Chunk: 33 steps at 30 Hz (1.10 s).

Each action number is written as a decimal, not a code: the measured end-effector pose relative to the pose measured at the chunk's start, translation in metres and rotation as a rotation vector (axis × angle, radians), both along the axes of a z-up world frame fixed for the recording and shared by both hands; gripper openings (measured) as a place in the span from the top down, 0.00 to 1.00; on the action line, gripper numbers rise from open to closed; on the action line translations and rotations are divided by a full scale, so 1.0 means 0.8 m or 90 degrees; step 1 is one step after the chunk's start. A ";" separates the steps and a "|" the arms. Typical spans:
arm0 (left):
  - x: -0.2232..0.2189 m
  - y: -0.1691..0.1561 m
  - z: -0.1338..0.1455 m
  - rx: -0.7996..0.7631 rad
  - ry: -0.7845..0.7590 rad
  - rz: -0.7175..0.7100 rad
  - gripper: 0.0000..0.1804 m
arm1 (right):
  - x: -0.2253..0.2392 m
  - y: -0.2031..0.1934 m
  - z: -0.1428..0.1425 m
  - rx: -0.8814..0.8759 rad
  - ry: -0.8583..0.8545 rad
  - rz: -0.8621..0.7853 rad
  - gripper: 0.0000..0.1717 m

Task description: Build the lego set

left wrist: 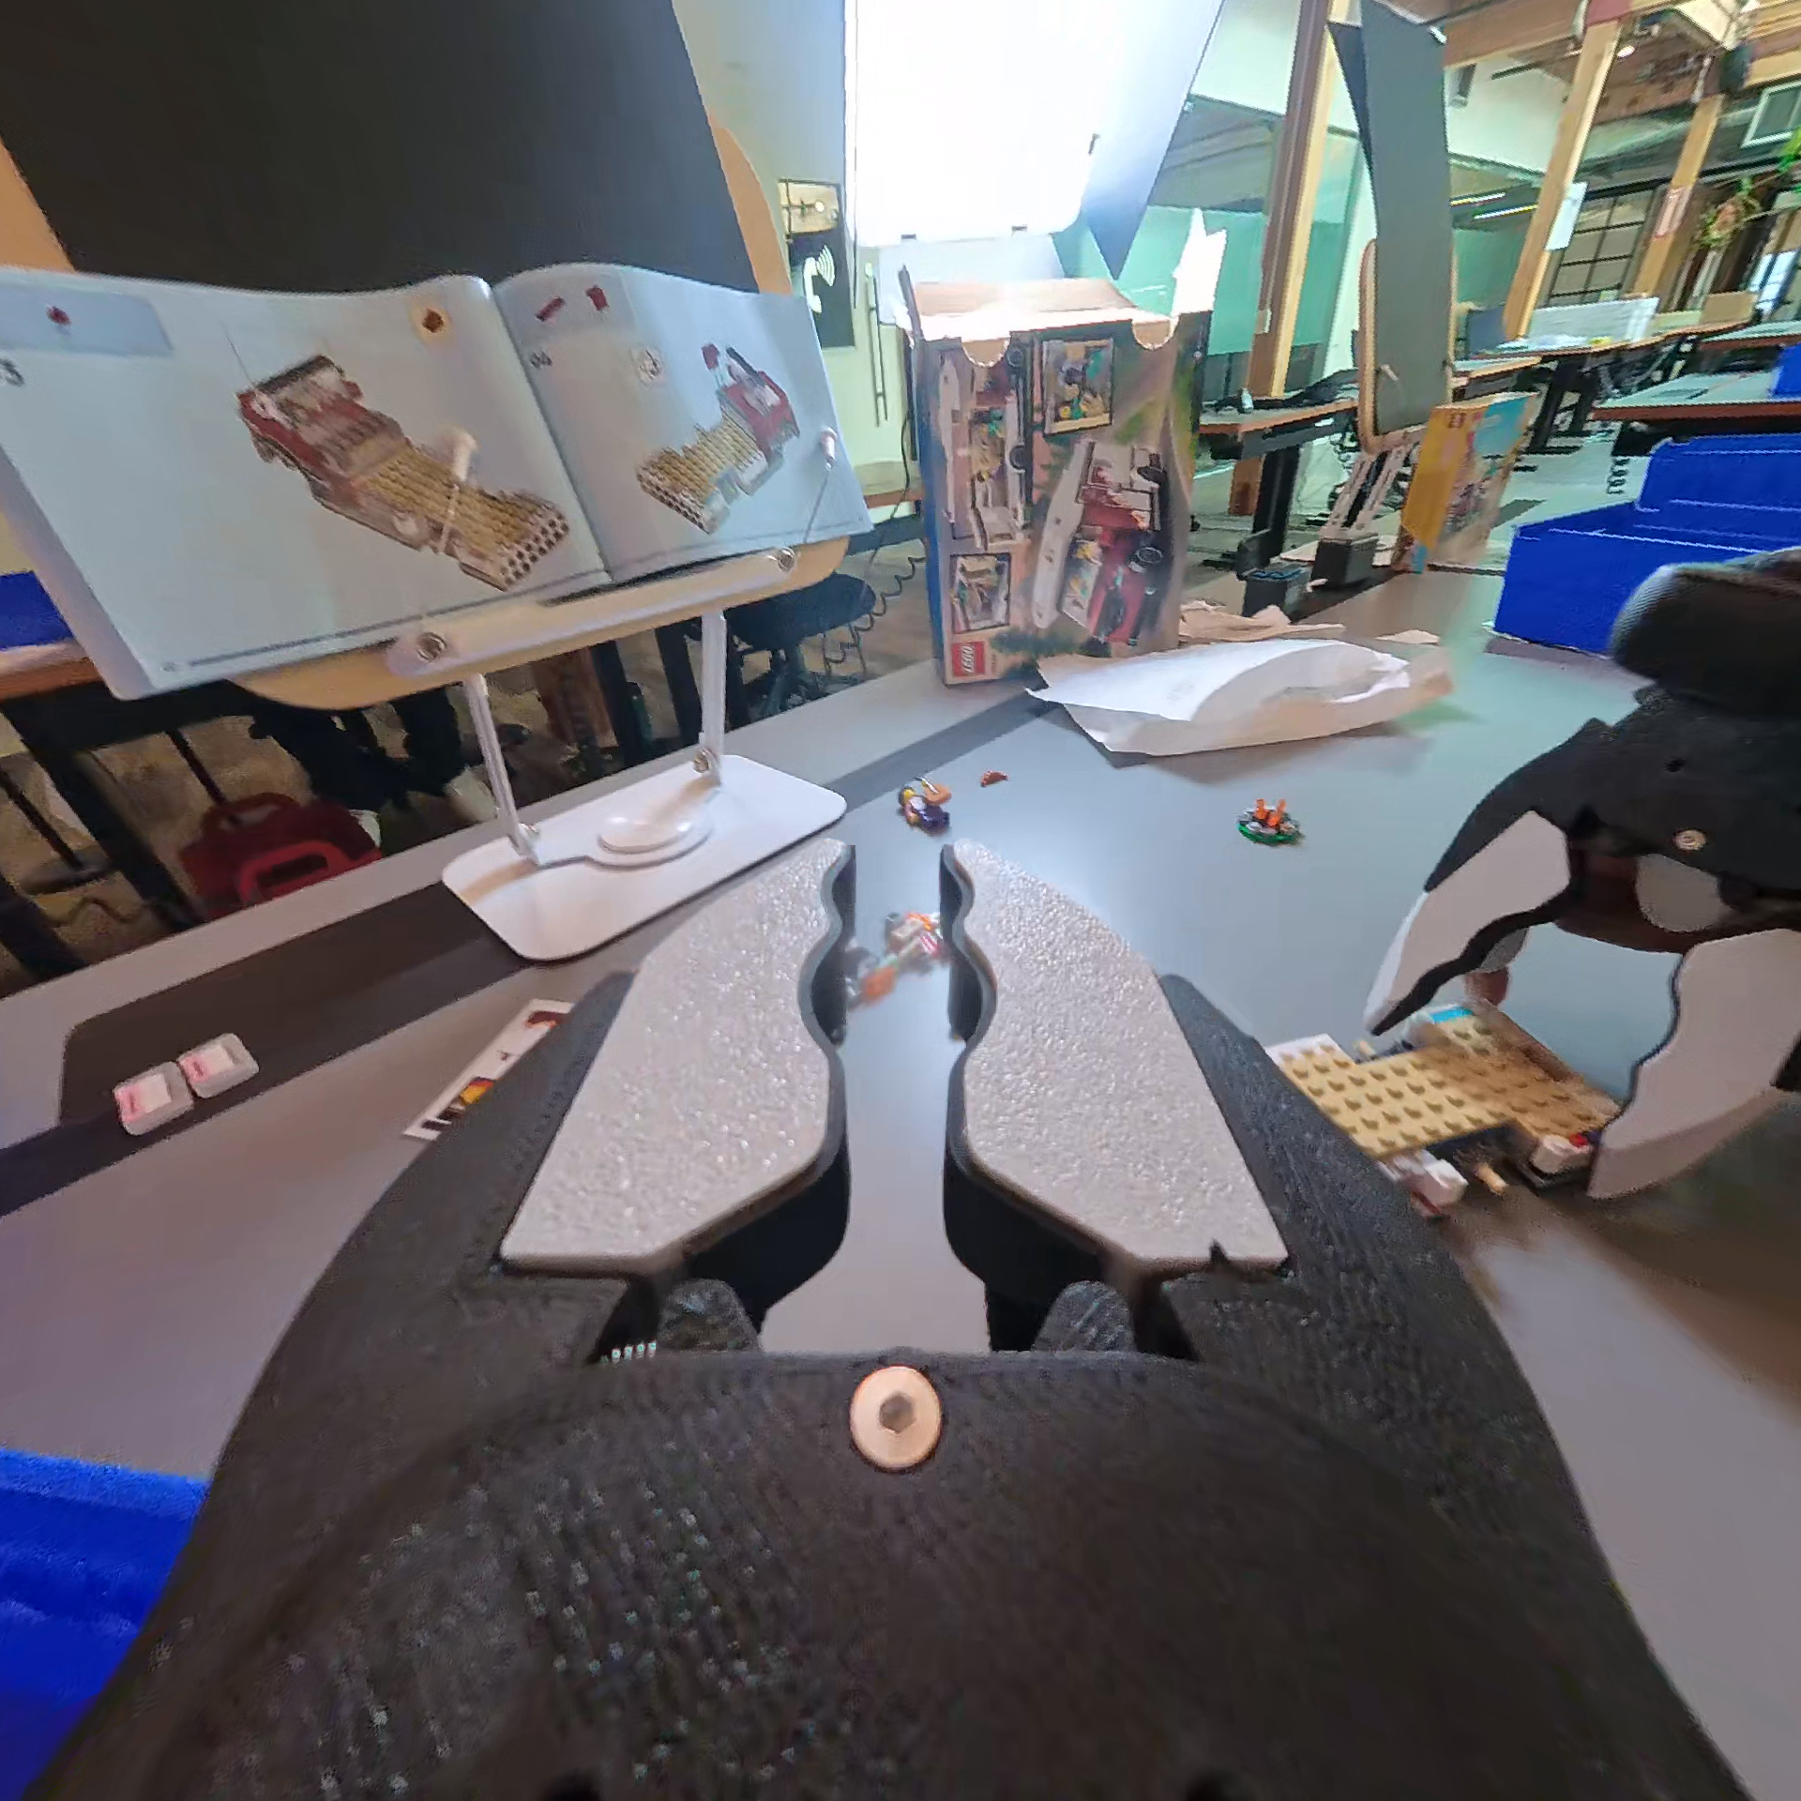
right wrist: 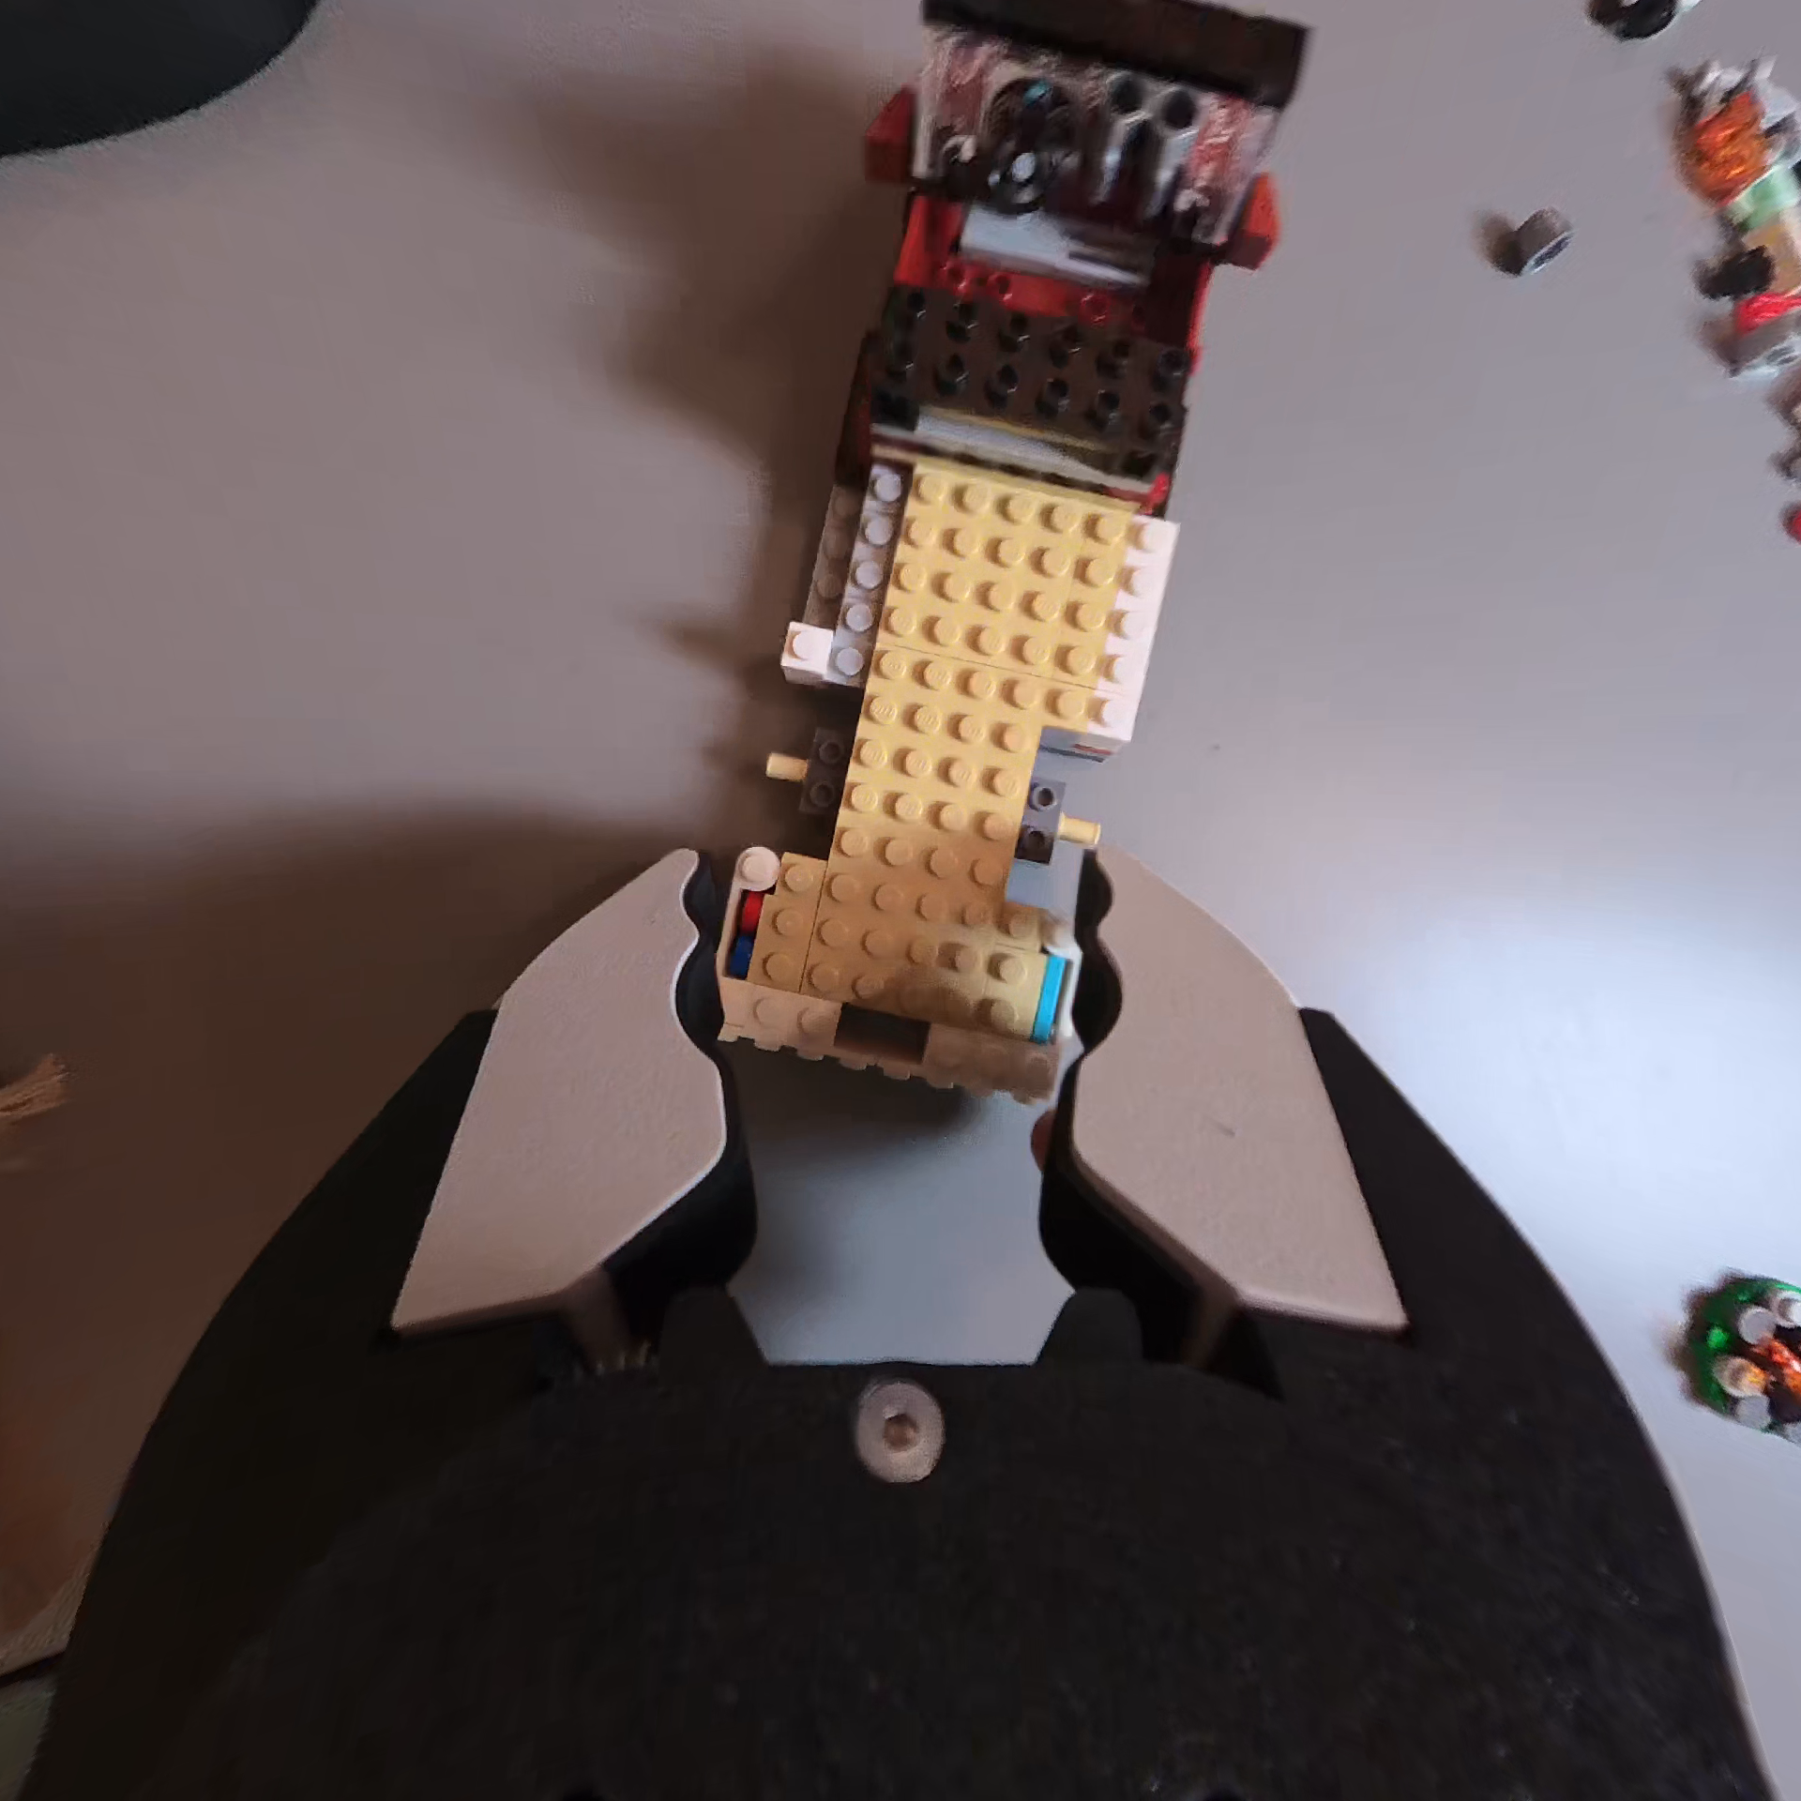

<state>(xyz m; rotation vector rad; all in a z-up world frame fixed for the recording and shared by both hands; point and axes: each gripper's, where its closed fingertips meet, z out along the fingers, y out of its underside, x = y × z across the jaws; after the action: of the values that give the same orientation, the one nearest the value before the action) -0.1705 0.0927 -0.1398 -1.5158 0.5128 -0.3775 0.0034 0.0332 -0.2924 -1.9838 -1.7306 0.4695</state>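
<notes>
The right tongs (right wrist: 892, 877) are clenching the near end of a tan-studded, red-nosed toy brick vehicle (right wrist: 975, 682), pads pressing both flanks. The left tongs (left wrist: 897, 858) are hovering with a slim gap over a small orange-pink brick figure (left wrist: 901, 940); whether they are pinching it, I cannot tell. A white book stand (left wrist: 643, 848) is sitting just leftward on the grey table (left wrist: 1267, 877).

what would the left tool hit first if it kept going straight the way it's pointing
Probably the small orange and pink brick piece lying on the grey table in line with the left tool. Beyond it sits a purple and yellow piece. Depth is unclear.
</notes>
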 end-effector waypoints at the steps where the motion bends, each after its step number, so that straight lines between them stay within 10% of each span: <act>1: -0.001 0.005 0.003 0.009 0.003 0.004 0.93 | -0.001 0.002 0.007 -0.002 0.018 -0.003 0.57; 14: -0.018 0.101 0.057 0.096 -0.036 0.091 1.00 | -0.065 0.213 0.228 0.313 0.494 -0.183 0.85; 19: -0.024 0.102 0.022 0.075 -0.063 0.103 1.00 | -0.107 0.307 0.297 0.411 0.572 -0.237 1.00; 33: -0.016 0.105 -0.057 0.015 0.022 0.112 1.00 | -0.174 0.458 0.334 0.420 0.592 -0.331 1.00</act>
<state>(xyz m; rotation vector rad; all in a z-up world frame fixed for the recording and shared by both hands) -0.1833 0.1767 -0.1852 -1.5328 0.4058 -0.2086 -0.1356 0.3993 -0.0254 -1.3052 -0.6322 0.4444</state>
